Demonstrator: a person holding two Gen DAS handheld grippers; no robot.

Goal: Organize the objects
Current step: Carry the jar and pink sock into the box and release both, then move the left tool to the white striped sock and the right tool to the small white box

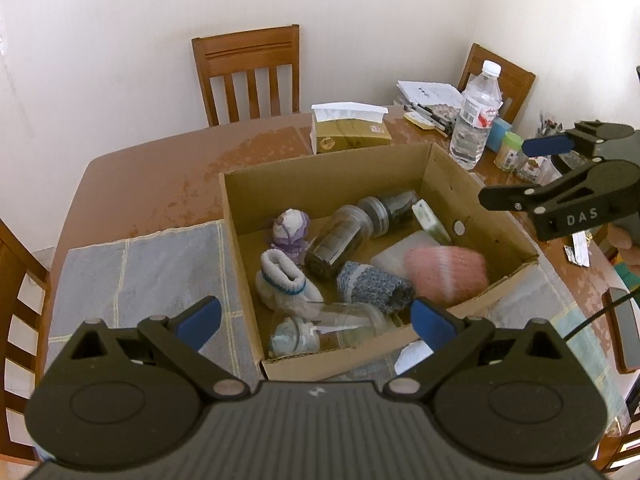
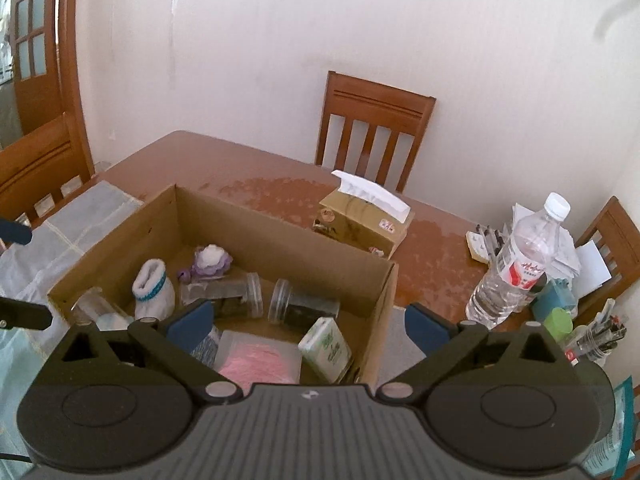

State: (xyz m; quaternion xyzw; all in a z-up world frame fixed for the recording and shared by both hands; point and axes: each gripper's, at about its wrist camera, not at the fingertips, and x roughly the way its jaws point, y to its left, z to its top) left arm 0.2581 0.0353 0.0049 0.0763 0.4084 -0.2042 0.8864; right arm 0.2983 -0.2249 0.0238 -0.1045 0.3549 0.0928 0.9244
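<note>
The brown corrugated cardboard box point(image 1: 452, 184) looks matt and rough-edged, on a glossy reddish wooden worktop point(image 1: 160, 168) with a worn, blotchy finish. Inside lie clear smooth plastic jars point(image 1: 340, 240), a soft pink knitted piece point(image 1: 444, 276) and a white knitted sock point(image 1: 280, 276). A grey checked woven cloth point(image 1: 152, 264) lies matt beneath.

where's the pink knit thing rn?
Pink knit lies inside the cardboard box, at its near right corner in the left wrist view, on a clear plastic case, beside the blue-grey knit.

Home dining room: wooden table point(image 2: 248, 168), chairs point(image 2: 372, 128), tissue box point(image 2: 360, 224).
</note>
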